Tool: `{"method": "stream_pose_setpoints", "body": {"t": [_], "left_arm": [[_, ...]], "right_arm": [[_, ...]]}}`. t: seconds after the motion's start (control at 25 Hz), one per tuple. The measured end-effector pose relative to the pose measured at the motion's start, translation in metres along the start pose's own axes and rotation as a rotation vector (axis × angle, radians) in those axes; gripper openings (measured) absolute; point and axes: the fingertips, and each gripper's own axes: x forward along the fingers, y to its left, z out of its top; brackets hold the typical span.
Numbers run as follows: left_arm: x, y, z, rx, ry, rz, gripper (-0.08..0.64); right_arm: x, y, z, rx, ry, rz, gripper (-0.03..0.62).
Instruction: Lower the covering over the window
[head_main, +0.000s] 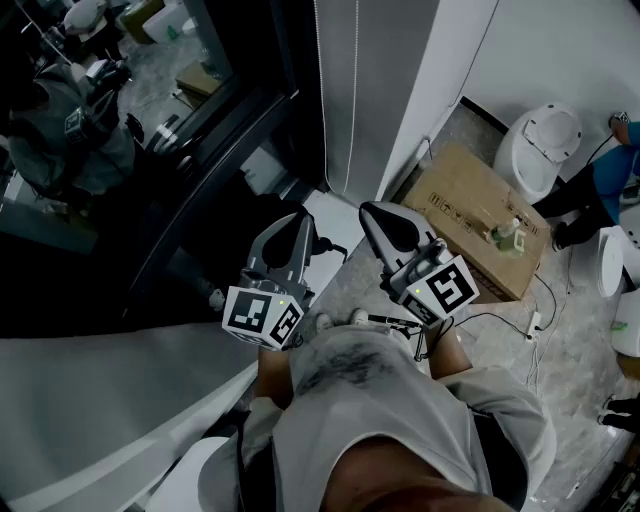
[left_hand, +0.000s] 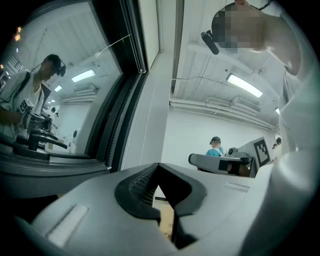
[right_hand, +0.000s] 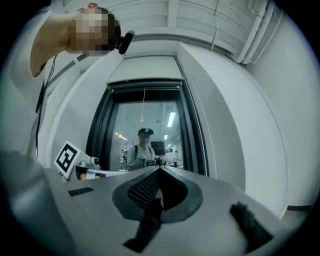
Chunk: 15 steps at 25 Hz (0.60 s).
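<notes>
- The dark-framed window (head_main: 150, 150) lay at the left with its glass bare. In the right gripper view the covering (right_hand: 145, 89) sat drawn up at the head of the frame, and a thin pull cord (right_hand: 144, 105) hung down over the glass.
- The left hand-held gripper (head_main: 300, 225) was held near the window, its jaws pressed together on nothing.
- The right hand-held gripper (head_main: 375, 212), just beside it, faced the window, apart from the cord. Its jaws were likewise together and empty.
- A cardboard box (head_main: 470, 215) lay on the floor (head_main: 570, 350) at the right, with a bottle (head_main: 508, 235) on top.
</notes>
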Motion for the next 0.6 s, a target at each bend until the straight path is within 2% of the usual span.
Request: {"method": "stream_pose_setpoints", "body": {"t": [0.2, 0.44, 0.6], "left_arm": [[0.000, -0.002, -0.005, 0.005, 0.008, 0.008, 0.005], [0.003, -0.013, -0.007, 0.010, 0.014, 0.016, 0.005], [0.007, -0.023, -0.010, 0.010, 0.019, 0.023, 0.005]], "right_arm": [[-0.003, -0.003, -0.008, 0.038, 0.027, -0.015, 0.015], [-0.009, -0.006, 0.007, 0.063, -0.023, -0.019, 0.016], [-0.016, -0.005, 0.006, 0.043, -0.036, 0.024, 0.017]]}}
